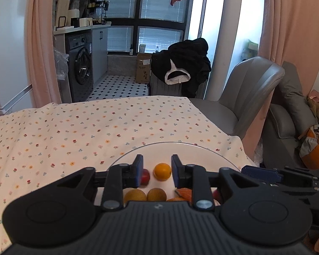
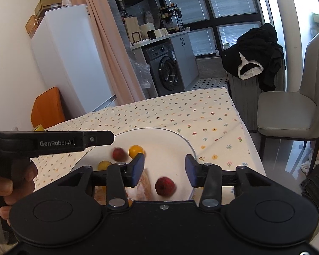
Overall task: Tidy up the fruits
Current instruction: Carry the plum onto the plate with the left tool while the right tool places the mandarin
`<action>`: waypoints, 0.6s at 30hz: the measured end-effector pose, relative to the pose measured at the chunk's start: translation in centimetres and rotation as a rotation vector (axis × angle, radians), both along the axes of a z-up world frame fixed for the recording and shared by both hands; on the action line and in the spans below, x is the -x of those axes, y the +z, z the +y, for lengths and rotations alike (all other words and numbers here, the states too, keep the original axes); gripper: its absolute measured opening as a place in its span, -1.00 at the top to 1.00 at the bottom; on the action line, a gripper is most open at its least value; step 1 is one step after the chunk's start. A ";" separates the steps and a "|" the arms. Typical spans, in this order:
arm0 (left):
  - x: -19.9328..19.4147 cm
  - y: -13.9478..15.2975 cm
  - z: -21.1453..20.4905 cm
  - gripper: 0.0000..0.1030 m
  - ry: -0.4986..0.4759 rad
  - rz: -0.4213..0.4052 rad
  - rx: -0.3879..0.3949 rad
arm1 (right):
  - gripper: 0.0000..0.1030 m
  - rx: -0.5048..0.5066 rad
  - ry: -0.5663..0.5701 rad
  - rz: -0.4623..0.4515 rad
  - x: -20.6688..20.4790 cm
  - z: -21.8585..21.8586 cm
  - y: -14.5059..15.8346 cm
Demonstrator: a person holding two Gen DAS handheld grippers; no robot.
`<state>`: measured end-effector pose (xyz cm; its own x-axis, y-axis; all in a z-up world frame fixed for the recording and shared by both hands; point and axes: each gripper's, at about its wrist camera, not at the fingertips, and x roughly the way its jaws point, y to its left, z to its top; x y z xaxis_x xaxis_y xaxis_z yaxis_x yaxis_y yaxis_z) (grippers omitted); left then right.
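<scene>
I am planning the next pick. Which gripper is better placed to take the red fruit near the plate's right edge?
Right, probably. The right gripper is open, and the red fruit lies apart from the others, just below the gap between its fingers. The left gripper, also open, faces the orange instead.

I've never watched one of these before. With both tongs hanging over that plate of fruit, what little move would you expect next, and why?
Probably the right tongs dip straight down and close on the red fruit. They stand open with nothing held, and that fruit lies alone on the plate almost between the fingers. The left tongs, also open, hover over the orange fruit.
</scene>
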<state>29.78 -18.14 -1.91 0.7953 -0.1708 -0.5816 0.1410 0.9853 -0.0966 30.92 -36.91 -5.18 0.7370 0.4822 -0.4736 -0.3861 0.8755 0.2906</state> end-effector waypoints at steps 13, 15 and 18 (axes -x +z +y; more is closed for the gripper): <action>2.7 1.6 2.1 -0.55 0.051 -0.031 0.025 | -0.51 -0.013 -0.004 -0.023 1.2 0.4 0.8; 3.3 1.8 2.6 -0.55 0.068 -0.041 0.019 | -0.54 -0.017 -0.003 -0.023 1.5 0.5 0.9; 4.3 2.0 3.6 -0.55 0.096 -0.048 0.034 | -0.62 -0.021 -0.002 -0.028 2.0 0.6 1.2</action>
<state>25.53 -14.58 0.14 0.8360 -0.1115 -0.5373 0.0513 0.9907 -0.1258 28.92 -36.28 -3.96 0.7511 0.4899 -0.4425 -0.3924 0.8703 0.2976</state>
